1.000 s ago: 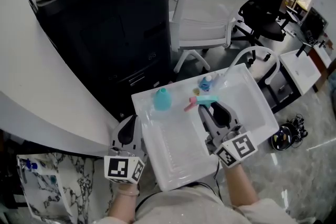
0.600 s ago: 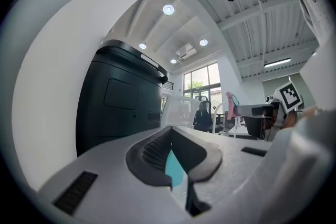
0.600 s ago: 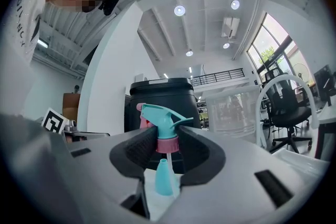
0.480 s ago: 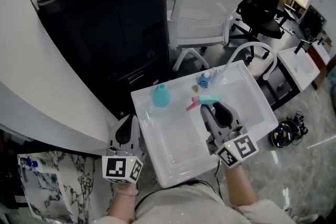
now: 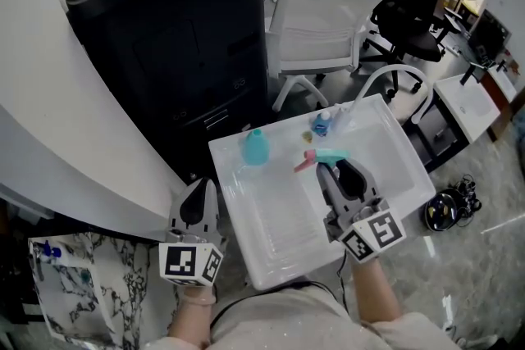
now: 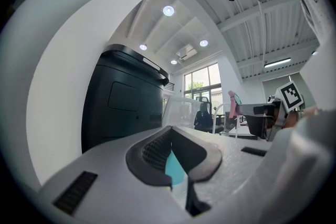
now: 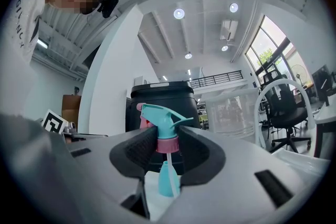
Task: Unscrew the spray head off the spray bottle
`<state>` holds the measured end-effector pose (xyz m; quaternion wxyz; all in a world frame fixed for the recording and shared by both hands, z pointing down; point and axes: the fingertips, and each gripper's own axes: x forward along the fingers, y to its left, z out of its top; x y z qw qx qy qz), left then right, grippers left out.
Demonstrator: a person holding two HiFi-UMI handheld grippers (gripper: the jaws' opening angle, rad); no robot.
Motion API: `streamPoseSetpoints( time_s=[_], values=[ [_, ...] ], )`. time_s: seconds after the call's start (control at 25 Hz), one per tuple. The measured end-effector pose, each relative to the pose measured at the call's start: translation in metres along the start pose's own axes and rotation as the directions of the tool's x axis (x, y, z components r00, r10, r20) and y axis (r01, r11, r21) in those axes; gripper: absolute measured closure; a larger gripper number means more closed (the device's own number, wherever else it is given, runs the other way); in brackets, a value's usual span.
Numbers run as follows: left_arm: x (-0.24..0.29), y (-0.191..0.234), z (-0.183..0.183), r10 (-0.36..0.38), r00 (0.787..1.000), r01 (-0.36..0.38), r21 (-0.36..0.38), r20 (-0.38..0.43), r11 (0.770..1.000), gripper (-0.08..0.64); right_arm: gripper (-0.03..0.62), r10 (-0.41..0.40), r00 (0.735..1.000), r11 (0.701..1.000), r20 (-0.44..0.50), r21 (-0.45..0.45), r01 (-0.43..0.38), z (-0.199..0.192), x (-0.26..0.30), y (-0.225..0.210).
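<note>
A tall black cabinet [image 5: 172, 37] stands against a curved white wall [image 5: 49, 152]. Beside it is a white chair [image 5: 316, 25] on castors, and further right a black office chair [image 5: 418, 8]. A small white table [image 5: 469, 106] is at the right edge. The floor [image 5: 492, 258] is grey and glossy, and a black tangle of cables [image 5: 444, 213] lies on it. At lower left there is a marble-patterned surface [image 5: 98, 299]. Round ceiling lamps [image 6: 168, 10] are lit, and a large window [image 6: 201, 83] gives daylight.

Head view: high, steeply down on white tray [image 5: 271, 235]
Gripper views: low, level, near tray
Shared: black cabinet [image 5: 189, 37]
</note>
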<state>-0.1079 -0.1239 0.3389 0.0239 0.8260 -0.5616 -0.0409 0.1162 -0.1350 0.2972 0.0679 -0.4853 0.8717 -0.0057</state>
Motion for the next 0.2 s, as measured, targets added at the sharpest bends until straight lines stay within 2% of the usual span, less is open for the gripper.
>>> streamPoseSetpoints(
  time_s=[0.2],
  values=[
    [-0.0063,0.0027,0.0044,-0.004,1.0,0.004,0.0,0.006,1.0,0.554,0.457,-0.004,1.0,1.0,0.002,-0.003,0.004,0.0023,-0.0023,0.0064]
  ],
)
